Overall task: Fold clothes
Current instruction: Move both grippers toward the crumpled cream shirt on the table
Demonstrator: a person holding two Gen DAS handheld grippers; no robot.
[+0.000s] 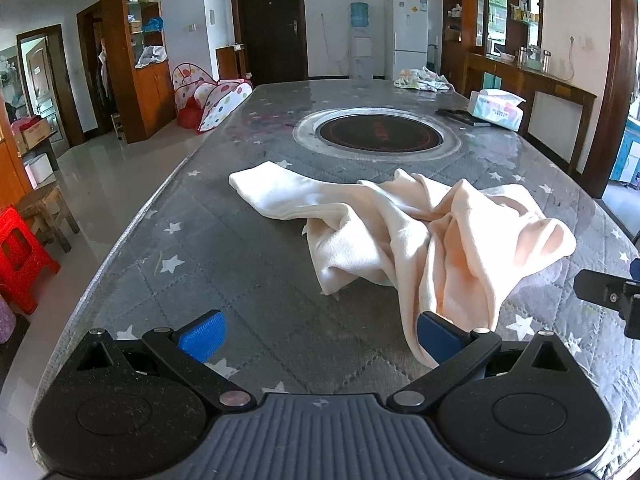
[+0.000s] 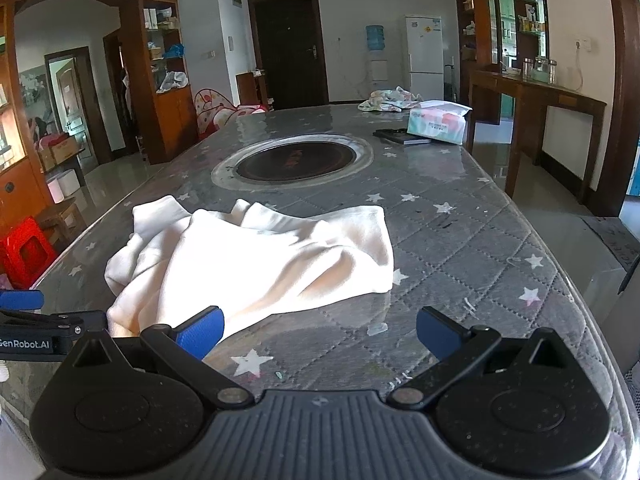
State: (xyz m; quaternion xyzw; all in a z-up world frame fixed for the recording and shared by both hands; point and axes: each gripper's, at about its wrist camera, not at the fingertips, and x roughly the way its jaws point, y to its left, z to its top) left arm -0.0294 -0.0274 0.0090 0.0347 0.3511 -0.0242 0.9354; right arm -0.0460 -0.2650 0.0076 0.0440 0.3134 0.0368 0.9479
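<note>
A long table point(image 1: 168, 216) with a grey quilted cover printed with white stars is filling most of both views, and a round dark hotplate point(image 1: 378, 133) is sitting in its middle. On the near half of the table a cream garment point(image 1: 400, 236) is lying crumpled and unfolded, with one sleeve stretching out toward the left in the left wrist view. At the far end a tissue pack point(image 1: 496, 109) is resting near the right edge, and a small bundle of cloth point(image 1: 422, 79) is lying behind it.

The left gripper point(image 1: 320, 336) is hovering low over the near edge with its jaws wide apart and holding nothing; a fold of the garment is hanging just beside its right pad. The right gripper point(image 2: 320, 332) is also standing wide open and empty, with the garment's hem near its left pad.
</note>
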